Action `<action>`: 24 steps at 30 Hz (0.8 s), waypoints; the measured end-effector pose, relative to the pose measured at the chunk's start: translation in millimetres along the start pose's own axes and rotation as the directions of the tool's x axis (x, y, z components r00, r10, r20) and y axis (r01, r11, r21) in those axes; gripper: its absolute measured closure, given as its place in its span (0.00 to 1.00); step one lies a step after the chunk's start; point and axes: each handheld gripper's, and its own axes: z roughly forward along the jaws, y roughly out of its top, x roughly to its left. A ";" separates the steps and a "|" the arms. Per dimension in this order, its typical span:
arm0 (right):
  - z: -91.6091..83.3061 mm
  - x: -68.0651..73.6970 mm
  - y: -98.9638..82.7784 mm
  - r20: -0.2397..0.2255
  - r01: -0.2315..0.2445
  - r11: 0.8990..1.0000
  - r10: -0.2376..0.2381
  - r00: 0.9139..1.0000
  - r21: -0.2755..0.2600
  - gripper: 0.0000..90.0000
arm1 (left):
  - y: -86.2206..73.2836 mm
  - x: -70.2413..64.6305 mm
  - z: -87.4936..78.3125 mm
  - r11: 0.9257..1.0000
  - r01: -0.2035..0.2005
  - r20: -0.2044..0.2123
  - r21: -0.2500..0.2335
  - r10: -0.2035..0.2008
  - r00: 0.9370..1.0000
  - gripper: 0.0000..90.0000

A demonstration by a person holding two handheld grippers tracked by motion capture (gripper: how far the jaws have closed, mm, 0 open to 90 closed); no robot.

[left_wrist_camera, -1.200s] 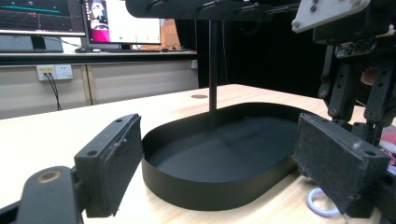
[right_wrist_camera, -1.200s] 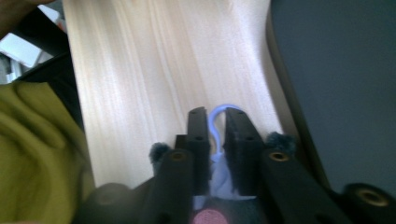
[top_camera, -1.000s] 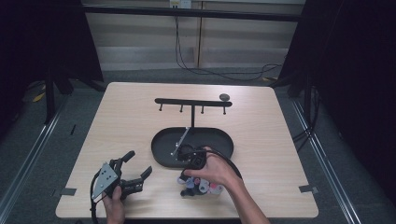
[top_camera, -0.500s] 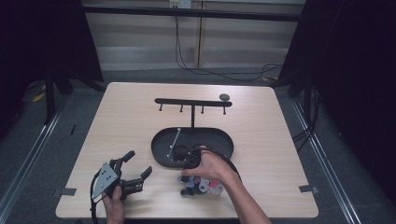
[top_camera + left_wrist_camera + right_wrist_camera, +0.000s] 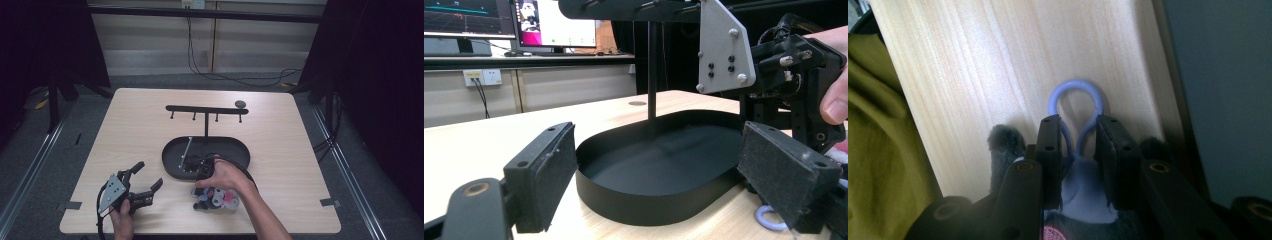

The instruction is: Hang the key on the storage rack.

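- The right hand-held gripper is pinching the blue loop of a plush toy lying on the table.
- The left hand-held gripper is resting wide apart, well left of the toy.

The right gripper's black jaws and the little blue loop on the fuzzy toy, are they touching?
Touching. In the right gripper view, the right gripper has both jaws pressed against the neck of the blue loop, pinching its two strands together, with no gap visible.

Wood table w/ black tray, plush
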 end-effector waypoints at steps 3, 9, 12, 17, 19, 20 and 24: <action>0.1 -0.3 1.9 0.011 0.006 1.000 -0.006 1.000 0.029 0.73 | 0.0 -0.1 0.1 1.000 0.002 0.000 -0.002 -0.002 1.000 0.17; 4.1 0.8 3.1 0.025 0.014 0.999 -0.015 1.000 0.046 0.82 | 0.0 0.0 0.1 1.000 0.002 0.002 -0.002 -0.002 1.000 0.17; 5.0 0.4 1.9 0.017 0.030 0.998 -0.030 0.999 0.049 0.91 | 0.0 -0.1 0.1 1.000 0.002 0.002 -0.003 -0.002 1.000 0.17; 5.5 0.6 0.6 0.014 0.043 0.998 -0.043 0.999 0.047 0.94 | 0.0 -0.1 0.1 1.000 0.003 0.002 -0.003 -0.003 1.000 0.17; 5.2 1.6 0.6 0.007 0.058 0.998 -0.058 0.998 0.037 0.95 | 0.0 0.0 0.1 1.000 0.003 0.001 -0.003 -0.003 1.000 0.17; 4.3 2.3 0.8 -0.001 0.060 0.997 -0.060 0.998 0.042 0.95 | 0.0 0.0 0.1 1.000 0.002 0.002 -0.003 -0.002 1.000 0.17; -2.6 6.0 0.9 0.006 0.082 0.996 -0.083 0.997 0.041 0.95 | 0.1 0.3 0.2 1.000 -0.003 0.001 -0.004 0.003 1.000 0.17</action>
